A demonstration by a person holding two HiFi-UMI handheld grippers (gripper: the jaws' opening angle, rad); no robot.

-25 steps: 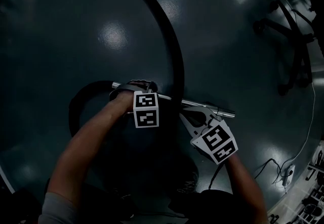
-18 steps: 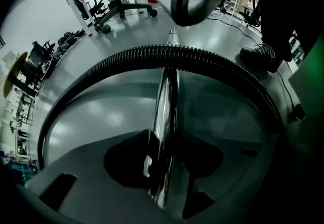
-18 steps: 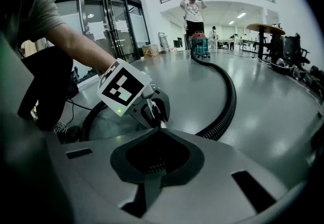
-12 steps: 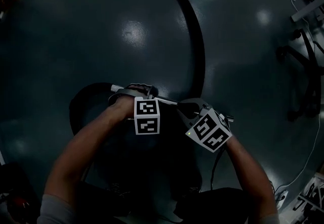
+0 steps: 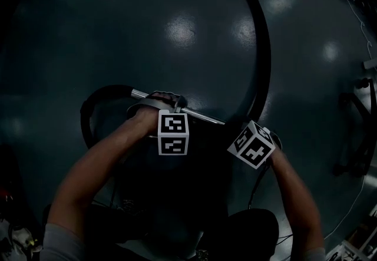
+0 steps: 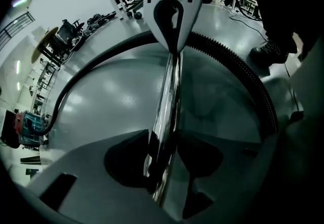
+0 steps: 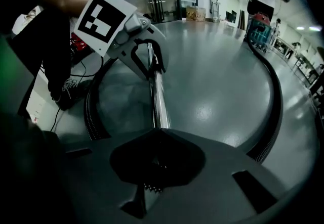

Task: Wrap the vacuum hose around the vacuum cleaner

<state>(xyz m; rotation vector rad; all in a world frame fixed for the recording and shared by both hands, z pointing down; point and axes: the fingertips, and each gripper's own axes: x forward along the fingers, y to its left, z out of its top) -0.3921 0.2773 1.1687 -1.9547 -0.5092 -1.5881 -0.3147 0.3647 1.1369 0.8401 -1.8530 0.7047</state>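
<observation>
Both grippers at the chrome wand tube, hose curved across the floor.

I find the left gripper (image 6: 161, 165) clamped on the chrome wand tube (image 6: 169, 96), which runs level above the floor (image 5: 147, 48). The right gripper (image 7: 154, 160) has its jaws together, its tip against the tube's far end; I cannot confirm a pinch there. The black ribbed vacuum hose (image 5: 262, 48) lies on the floor in a wide arc past the right gripper, with a second loop beside the left arm.

Black ribbed hose (image 5: 266, 48); silver tube (image 5: 203, 116); black-and-white marker cube (image 5: 172, 133); grey floor (image 5: 118, 30).
</observation>
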